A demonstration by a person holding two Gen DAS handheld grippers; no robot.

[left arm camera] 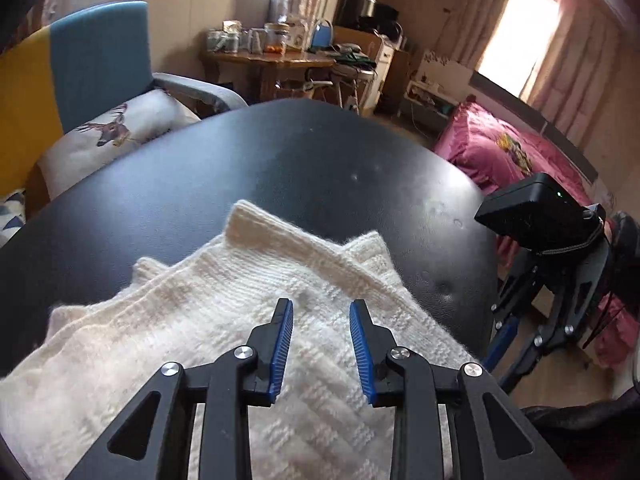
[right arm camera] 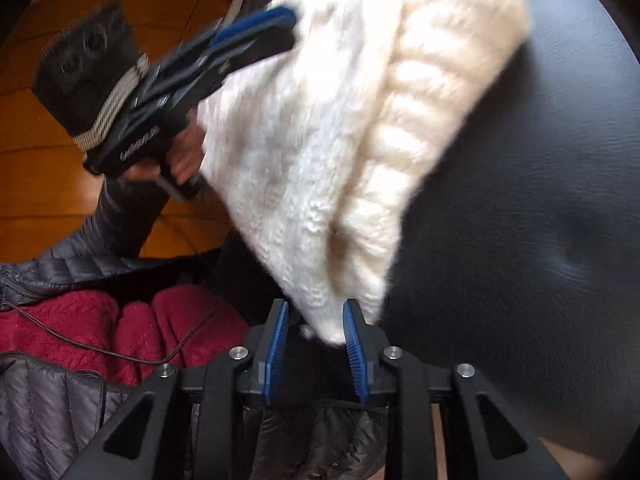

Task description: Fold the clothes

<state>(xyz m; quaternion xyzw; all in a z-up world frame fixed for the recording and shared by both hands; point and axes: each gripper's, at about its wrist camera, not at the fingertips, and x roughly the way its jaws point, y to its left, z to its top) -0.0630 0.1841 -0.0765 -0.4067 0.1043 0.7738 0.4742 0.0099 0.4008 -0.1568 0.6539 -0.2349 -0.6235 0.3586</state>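
Across the middle of the room a round black table [left arm camera: 280, 168] takes up most of the space, and the cream knitted sweater [left arm camera: 248, 320] lies folded on its near side, one ribbed edge pointing toward the far rim. Behind the table stands a blue-and-yellow armchair [left arm camera: 96, 60] with a deer-print cushion [left arm camera: 116, 128] on its seat, and to the other side a bed with a pink cover [left arm camera: 492, 148]; a cluttered wooden desk [left arm camera: 272, 60] sits against the back wall. From the right wrist view the sweater [right arm camera: 340, 128] looks blurred, with its near corner reaching in between the blue pads of the right gripper [right arm camera: 316, 320]; the jaws stand apart, the cloth lies against the right-hand pad only, and I can't tell whether it has any real grip. The left gripper [left arm camera: 321, 307] hangs just above the sweater with its jaws spread to a moderate gap and nothing between them. In the right wrist view the left gripper [right arm camera: 276, 20] sits at the sweater's far edge, the person's left hand [right arm camera: 184, 156] wrapped round its handle, over a wooden floor [right arm camera: 48, 184].
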